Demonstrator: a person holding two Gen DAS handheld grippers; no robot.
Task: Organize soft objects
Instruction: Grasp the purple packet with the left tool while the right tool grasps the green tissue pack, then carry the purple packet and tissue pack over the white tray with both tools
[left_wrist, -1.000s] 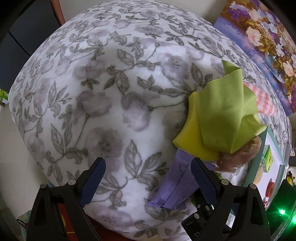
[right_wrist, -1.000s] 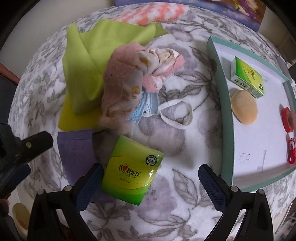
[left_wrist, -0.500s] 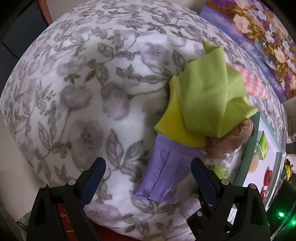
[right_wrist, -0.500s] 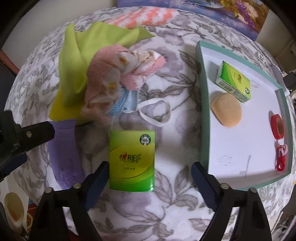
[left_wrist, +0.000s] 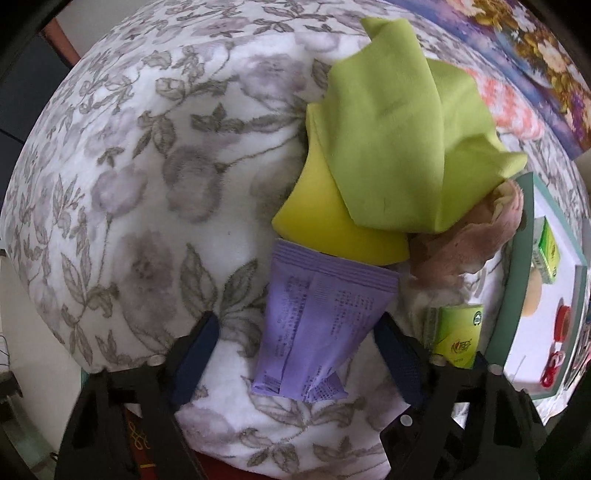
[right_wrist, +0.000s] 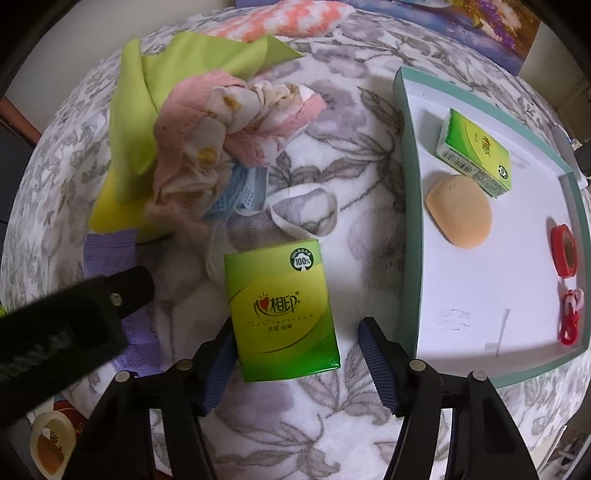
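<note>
A floral blanket (left_wrist: 155, 192) covers the whole work surface, and on its right side sits a teal-rimmed white tray (right_wrist: 406, 206) that holds a green tissue pack (right_wrist: 476, 155), a round peach-coloured sponge (right_wrist: 460, 210), a red tape roll (right_wrist: 563, 251) and a small red clip (right_wrist: 570, 314). Left of the tray lies a heap of soft things: a lime-green cloth (left_wrist: 399, 140) over a yellow one (left_wrist: 325, 221), a pink bundled garment (right_wrist: 207, 136) and a blue face mask (right_wrist: 240, 192) whose white loop trails toward the tray. The left gripper (left_wrist: 295, 354) points down over a flat purple packet (left_wrist: 317, 325); its jaws have just been closing, the packet lies between them, and neither pad touches it. The right gripper (right_wrist: 295, 362) straddles a second green tissue pack (right_wrist: 284, 306) lying on the blanket just left of the tray; its jaws have just been closing too, the left pad looks to be at the pack's edge, the right pad is clear of it.
</note>
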